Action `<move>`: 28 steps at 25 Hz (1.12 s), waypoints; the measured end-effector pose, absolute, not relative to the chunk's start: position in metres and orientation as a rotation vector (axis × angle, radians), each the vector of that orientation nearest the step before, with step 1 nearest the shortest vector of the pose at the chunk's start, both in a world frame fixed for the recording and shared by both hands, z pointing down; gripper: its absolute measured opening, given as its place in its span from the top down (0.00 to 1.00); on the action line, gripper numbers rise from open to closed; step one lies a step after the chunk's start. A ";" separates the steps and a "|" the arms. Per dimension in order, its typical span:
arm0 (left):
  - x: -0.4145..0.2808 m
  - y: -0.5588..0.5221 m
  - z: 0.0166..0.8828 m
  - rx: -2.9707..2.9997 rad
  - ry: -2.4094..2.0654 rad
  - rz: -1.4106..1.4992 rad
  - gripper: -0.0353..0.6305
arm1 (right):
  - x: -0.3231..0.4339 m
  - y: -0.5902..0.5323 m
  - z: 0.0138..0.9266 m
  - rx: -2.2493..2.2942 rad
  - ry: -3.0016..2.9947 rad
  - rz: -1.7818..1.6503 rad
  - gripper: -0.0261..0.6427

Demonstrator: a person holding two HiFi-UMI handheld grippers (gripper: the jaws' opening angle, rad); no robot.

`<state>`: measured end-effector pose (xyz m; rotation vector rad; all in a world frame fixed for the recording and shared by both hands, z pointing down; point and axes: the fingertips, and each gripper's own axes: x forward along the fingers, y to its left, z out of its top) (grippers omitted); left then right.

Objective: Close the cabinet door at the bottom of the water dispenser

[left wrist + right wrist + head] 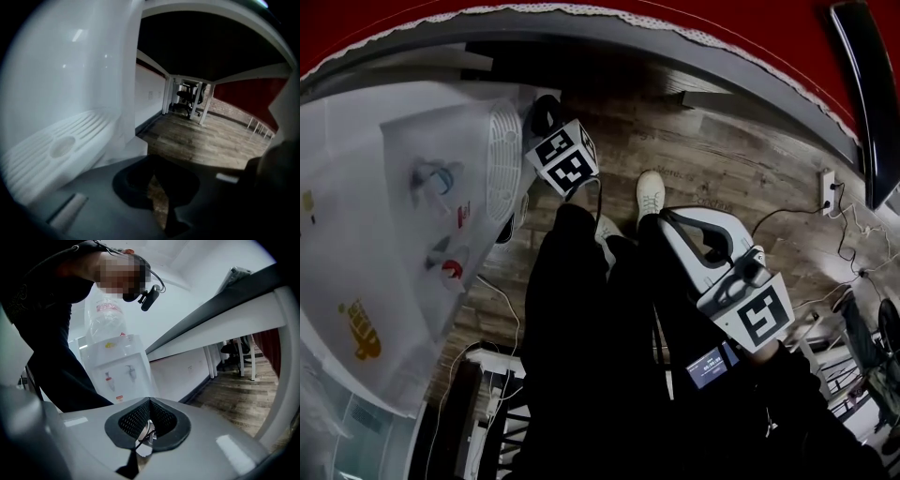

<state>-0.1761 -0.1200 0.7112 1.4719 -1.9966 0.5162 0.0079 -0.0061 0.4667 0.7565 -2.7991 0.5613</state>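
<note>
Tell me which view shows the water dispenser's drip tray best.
The left gripper view: the drip tray fills its left side, grooves plain. The head view shows it small and foreshortened; the right gripper view shows the taps, not the tray.

water dispenser (384,216) left | left tool (157,187) beside its drip tray (61,145) | right tool (149,427) well apart

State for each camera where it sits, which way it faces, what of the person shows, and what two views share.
Head view: on the head, facing steeply down at floor and dispenser; legs, a shoe, left hand-held gripper and right hand-held gripper show.
Left gripper view: beside the drip tray, facing along the floor under a desk; its shut jaws show.
Right gripper view: low, facing up at the dispenser; torso and shut jaws show.
Shared: both gripper views show desk and chair.
</note>
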 end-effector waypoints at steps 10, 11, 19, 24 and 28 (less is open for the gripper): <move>-0.174 -0.129 0.711 1.523 -2.014 0.558 0.94 | 0.010 -0.010 0.466 0.702 -2.836 0.577 0.96; -0.174 -0.131 0.711 1.529 -2.014 0.557 0.94 | 0.011 -0.011 0.467 0.702 -2.830 0.573 0.96; -0.149 -0.132 0.636 1.818 -2.021 0.547 0.94 | 0.019 -0.019 0.458 0.739 -2.790 0.502 0.96; -0.143 -0.104 0.564 1.892 -1.970 0.486 0.94 | 0.015 -0.024 0.423 0.755 -2.747 0.344 0.96; -0.144 -0.091 0.495 1.938 -2.016 0.450 0.94 | 0.004 -0.031 0.378 0.765 -2.790 0.254 0.96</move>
